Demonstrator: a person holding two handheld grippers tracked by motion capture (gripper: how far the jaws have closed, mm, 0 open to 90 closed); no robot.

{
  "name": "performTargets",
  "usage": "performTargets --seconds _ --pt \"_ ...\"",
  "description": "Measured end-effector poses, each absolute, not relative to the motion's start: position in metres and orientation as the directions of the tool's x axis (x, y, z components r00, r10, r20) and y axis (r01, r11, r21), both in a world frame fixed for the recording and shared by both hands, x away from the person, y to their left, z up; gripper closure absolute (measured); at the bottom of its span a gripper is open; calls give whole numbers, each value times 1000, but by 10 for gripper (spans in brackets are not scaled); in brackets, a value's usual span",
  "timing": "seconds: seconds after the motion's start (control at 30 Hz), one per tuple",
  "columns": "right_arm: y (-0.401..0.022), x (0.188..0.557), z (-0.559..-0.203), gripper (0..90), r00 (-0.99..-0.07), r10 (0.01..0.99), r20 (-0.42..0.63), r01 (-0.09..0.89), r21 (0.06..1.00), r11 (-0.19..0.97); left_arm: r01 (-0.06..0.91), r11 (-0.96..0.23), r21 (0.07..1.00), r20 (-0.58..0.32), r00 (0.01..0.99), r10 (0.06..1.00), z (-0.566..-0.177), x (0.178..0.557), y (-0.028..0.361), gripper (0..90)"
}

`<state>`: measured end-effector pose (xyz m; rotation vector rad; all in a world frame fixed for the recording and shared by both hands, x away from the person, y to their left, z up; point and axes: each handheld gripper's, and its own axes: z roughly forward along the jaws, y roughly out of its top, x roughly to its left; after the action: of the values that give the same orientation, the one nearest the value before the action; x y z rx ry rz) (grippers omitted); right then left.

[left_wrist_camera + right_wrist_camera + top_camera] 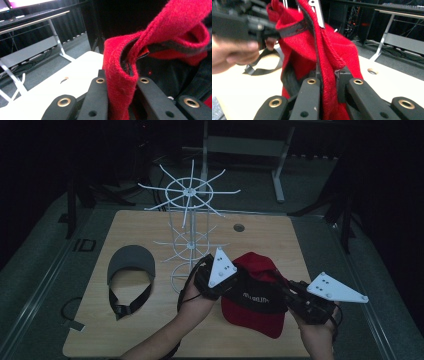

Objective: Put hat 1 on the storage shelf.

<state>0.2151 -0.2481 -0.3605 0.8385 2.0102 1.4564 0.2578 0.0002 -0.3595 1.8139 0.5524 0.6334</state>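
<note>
The left hand-held gripper [120, 87] is clamped tight on a fold of the red cap [255, 295], and the right hand-held gripper [328, 82] pinches the rim on the other side the same way. The cap hangs between them, just above the bench [150, 330], at about five o'clock from the white wire rack [190, 235]. To hang it well, I judge both grips should stay firm and level, spreading the opening before lifting toward a rack arm at twelve o'clock.
</note>
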Motion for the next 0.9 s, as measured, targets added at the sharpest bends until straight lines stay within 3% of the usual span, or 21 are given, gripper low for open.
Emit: performTargets --seconds 0.23,0.43,0.63,0.8,0.9 --pt "-253 207 -366 842 -672 739 -38 186 958 218 46 -312 949 170 757 630 -354 256 -8 879" --pt "-256 196 -367 773 -679 732 -53 173 958 229 39 -275 961 148 766 625 -348 253 -11 880" --pt "-260 187 -367 618 -720 691 -68 152 956 252 12 -264 965 159 770 617 -342 246 -15 880" --pt "-269 178 -360 501 -776 629 -33 125 970 206 26 -263 965 144 782 606 -343 248 -13 879" --pt "-273 170 -352 514 -782 620 -62 86 975 206 16 -256 967 141 799 585 -345 246 -11 879"
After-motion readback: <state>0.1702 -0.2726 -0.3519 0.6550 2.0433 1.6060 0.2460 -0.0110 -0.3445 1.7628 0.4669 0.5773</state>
